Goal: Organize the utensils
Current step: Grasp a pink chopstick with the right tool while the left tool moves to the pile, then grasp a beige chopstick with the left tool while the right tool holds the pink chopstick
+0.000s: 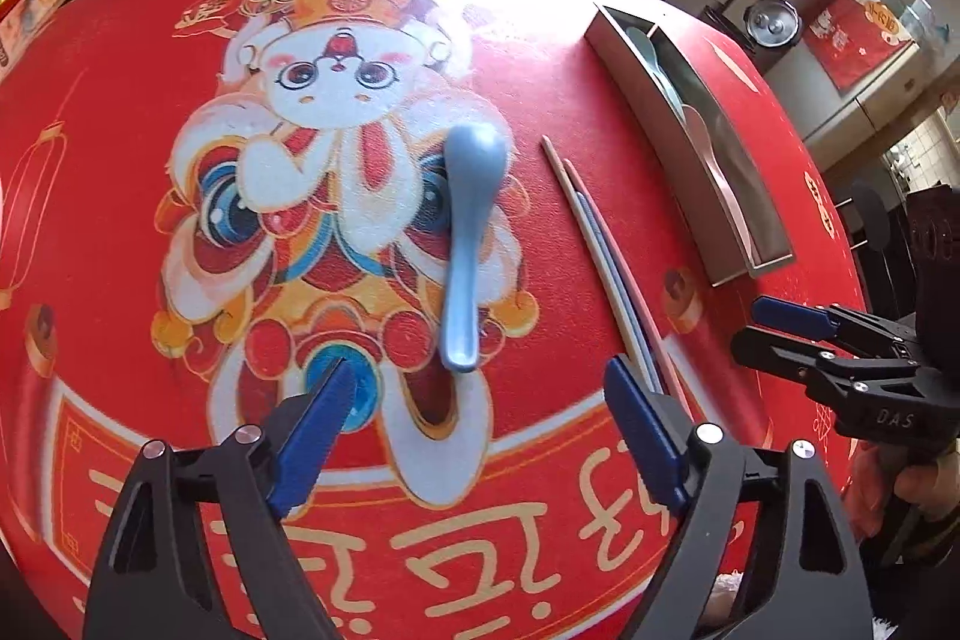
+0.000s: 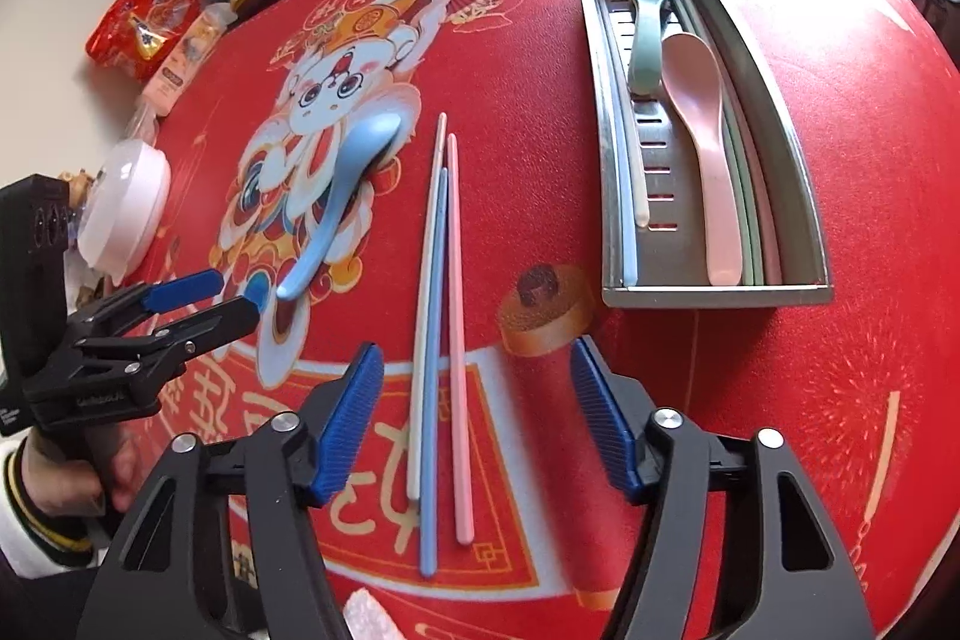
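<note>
Red cloth printed with a cartoon rabbit figure covered the table (image 1: 150,10), and sunlight from a window glared on its far side. On the print lay a blue spoon (image 1: 468,232), bowl toward twelve o'clock and handle end toward six in the left wrist view. That long axis ran almost straight at the left gripper (image 1: 474,400), whose jaws stood released and apart with nothing between them; the handle end sat just ahead of the gap, not yet touched. The left gripper looked the nearer one to the spoon.

At about two o'clock from the spoon three chopsticks (image 2: 435,328), white, blue and pink, lay side by side, running from twelve to six in the right wrist view. Their near ends lay between the fingers of the right gripper (image 2: 477,418), a little toward the left finger. Its jaws were also released, with no pad pressing on any stick. The right gripper looked the nearer one to the chopsticks.

At one o'clock from the chopsticks sat a steel utensil tray (image 2: 714,293), well apart from them and roughly parallel. It already held a green spoon (image 2: 645,16), a pink spoon (image 2: 708,148) and several more chopsticks along its walls.
</note>
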Demonstrator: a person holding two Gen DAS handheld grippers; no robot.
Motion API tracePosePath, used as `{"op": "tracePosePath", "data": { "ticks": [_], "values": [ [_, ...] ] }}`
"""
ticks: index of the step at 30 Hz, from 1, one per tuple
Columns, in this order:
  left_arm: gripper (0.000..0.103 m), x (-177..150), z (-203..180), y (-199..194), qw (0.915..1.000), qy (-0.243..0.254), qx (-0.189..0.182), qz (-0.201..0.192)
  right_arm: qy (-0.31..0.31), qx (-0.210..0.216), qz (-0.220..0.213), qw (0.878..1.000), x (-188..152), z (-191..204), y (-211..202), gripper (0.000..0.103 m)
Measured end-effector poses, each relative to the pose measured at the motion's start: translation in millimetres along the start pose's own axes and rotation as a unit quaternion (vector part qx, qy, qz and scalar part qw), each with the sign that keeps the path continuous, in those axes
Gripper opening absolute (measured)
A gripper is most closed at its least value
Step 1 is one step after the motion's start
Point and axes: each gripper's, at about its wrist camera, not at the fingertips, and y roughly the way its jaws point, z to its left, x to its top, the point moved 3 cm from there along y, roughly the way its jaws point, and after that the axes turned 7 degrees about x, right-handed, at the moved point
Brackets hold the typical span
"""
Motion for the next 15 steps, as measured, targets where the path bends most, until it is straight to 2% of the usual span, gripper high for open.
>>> {"op": "tracePosePath", "data": {
  "ticks": [2,5,6,9,15],
  "values": [
    [0.075,0.3,-9.1,4.2,1.0000,0.006,-0.003,0.004,-0.007,-0.004,0.013,1.000,-7.0,-2.3,7.1,0.032],
    [0.060,2.1,-19.9,10.6,0.9997,0.013,-0.018,0.013,-0.030,-0.007,0.027,0.999,-15.2,1.8,17.2,0.023],
    [0.054,3.1,-23.0,12.0,0.9996,0.016,-0.020,0.016,-0.037,-0.007,0.028,0.999,-16.2,4.0,19.8,0.022],
    [0.044,5.7,-29.4,14.3,0.9994,0.019,-0.022,0.018,-0.058,-0.011,0.028,0.998,-15.6,11.9,25.6,0.021],
    [0.042,5.4,-30.1,17.9,0.9994,0.008,-0.022,0.027,-0.085,-0.042,0.042,0.995,-14.3,14.9,41.3,0.016]
  ]
}}
